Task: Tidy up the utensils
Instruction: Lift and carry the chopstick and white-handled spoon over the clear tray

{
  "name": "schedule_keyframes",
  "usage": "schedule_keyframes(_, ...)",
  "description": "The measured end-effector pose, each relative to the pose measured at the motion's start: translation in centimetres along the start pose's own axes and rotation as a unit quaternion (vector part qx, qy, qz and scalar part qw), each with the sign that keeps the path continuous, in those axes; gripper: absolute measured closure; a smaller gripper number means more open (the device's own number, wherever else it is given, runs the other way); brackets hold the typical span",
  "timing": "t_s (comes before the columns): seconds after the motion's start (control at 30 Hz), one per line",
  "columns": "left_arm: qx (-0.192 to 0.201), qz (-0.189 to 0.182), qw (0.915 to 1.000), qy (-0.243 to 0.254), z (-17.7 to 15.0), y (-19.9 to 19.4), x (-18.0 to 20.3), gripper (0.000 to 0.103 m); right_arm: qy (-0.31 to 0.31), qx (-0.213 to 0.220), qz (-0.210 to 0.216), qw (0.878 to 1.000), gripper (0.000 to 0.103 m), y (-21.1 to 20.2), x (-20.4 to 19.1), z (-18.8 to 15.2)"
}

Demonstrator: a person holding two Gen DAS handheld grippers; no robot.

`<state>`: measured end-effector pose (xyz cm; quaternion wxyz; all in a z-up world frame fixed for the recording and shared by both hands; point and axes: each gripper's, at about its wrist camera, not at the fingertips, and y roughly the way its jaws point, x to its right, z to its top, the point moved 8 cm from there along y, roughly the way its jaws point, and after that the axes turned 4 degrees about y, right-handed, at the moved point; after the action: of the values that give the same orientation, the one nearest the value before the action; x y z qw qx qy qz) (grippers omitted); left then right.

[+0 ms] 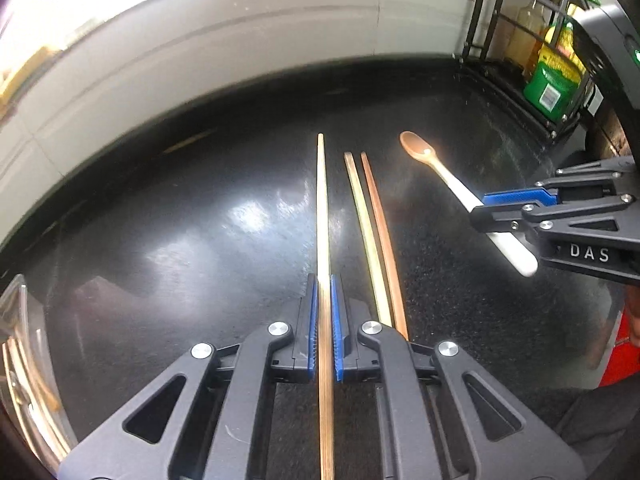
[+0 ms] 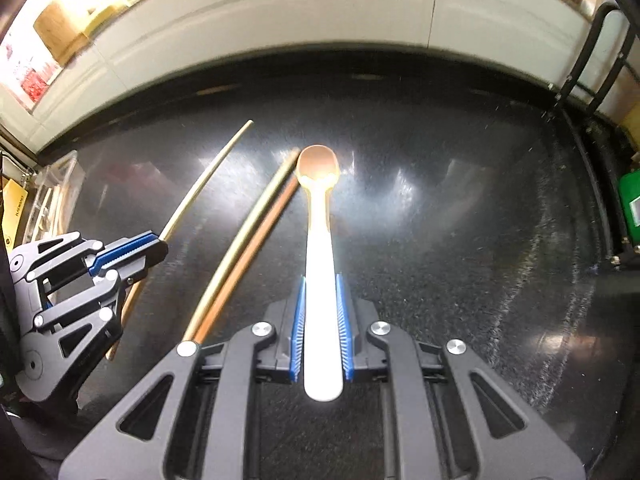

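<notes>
The left gripper [image 1: 324, 300] clamps one chopstick [image 1: 323, 208]. The right gripper [image 2: 322, 300] clamps a white-handled spoon [image 2: 320, 264] above the black worktop [image 2: 460, 240].

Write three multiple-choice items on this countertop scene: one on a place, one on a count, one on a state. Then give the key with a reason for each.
1. Where do the two loose chopsticks lie?
A. Between the held chopstick and the spoon
B. Inside the wire rack
C. On top of the spoon's bowl

2. How many chopsticks show in all?
A. One
B. Three
C. Five

3. What is the right gripper doing?
A. Hanging open over bare counter
B. Shut on a chopstick
C. Shut on the spoon's white handle

Key: 1 A, they lie side by side between the held chopstick and the spoon. 2 B, one sits in the left gripper and two lie loose. 3 C, its blue pads press both sides of the handle.
</notes>
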<state>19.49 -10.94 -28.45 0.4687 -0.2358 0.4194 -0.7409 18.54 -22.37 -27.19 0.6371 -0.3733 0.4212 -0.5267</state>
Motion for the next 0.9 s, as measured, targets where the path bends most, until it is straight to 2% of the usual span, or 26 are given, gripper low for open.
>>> schedule_keyframes(0.27,0.045,0.035,0.9981,-0.024,0.2,-6.7,-0.6,0.097,-0.018,0.061,0.006,0.998,0.087,-6.1,-1.6,-1.4)
schedule_keyframes(0.57,0.072,0.066,0.9935,-0.059,-2.7,-13.3,-0.7,0.097,-0.016,0.104,0.011,0.994,0.087,-11.7,-3.0,-4.4)
schedule_keyframes(0.9,0.079,0.075,0.9915,-0.072,-5.4,-16.1,0.7,0.097,-0.019,0.116,0.015,0.993,0.087,-14.3,-4.1,-7.2)
